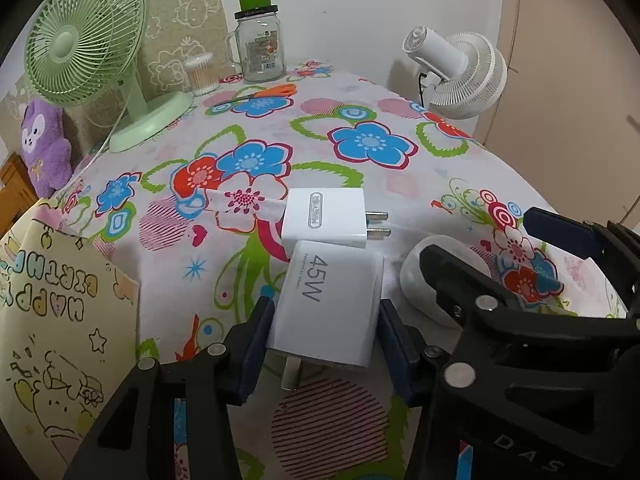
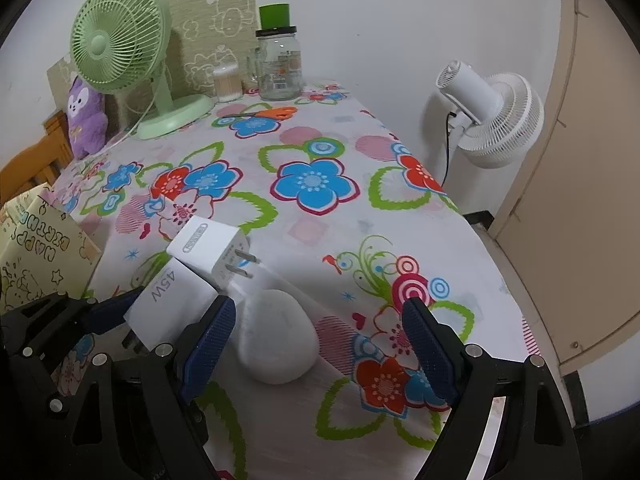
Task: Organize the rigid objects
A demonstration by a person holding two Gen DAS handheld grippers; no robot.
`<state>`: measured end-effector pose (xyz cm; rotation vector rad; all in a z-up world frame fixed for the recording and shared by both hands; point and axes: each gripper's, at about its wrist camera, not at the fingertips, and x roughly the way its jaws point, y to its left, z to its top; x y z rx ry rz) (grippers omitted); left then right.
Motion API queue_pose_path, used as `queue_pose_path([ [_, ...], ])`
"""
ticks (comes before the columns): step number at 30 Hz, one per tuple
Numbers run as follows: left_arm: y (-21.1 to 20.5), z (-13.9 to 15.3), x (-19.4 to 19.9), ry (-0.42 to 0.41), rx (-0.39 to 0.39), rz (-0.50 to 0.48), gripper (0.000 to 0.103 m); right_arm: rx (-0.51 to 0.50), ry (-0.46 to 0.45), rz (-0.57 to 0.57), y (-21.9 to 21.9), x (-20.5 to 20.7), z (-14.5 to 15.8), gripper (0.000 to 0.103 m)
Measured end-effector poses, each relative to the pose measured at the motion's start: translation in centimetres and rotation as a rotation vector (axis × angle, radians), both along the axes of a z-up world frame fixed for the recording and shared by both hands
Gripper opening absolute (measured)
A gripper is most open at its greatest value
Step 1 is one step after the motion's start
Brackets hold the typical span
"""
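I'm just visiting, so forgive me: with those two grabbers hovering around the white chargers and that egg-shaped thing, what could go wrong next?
The 45W charger between the left hand-held gripper pads touches the second charger, so lifting it could drag that one along. The right hand-held gripper stands open around the rounded white case, which might slip from the pads. The two grippers sit close and could bump.

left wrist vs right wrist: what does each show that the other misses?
Left wrist only: the 45W charger seen head-on between the left gripper fingers, with its prongs pointing back toward the camera; whether the pads press its sides cannot be told.

Right wrist only: the right gripper open, its fingers wide on either side of the white rounded case without touching it, plus the door frame at right.

Both: the second white charger, green fan, glass jar, orange scissors, white fan, purple plush.
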<state>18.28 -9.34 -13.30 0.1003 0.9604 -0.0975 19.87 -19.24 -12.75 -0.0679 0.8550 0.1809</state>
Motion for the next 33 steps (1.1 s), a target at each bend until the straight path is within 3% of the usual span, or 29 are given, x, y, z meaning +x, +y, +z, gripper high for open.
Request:
queue_pose_path([
  [11,0.9,0.0,-1.6,0.007,0.019,0.002,0.053,-0.054,0.03,0.015,1.4,0.2,-1.0,0.087],
  [17,1.0,-0.1,-1.8,0.005,0.016,0.003,0.053,-0.043,0.059,0.016,1.7,0.3,-1.7,0.052],
  [33,1.3,1.6,-4.2,-0.033,-0.01,-0.01,0.051,-0.052,0.036,-0.025,1.5,-2.0,0.0,0.052],
])
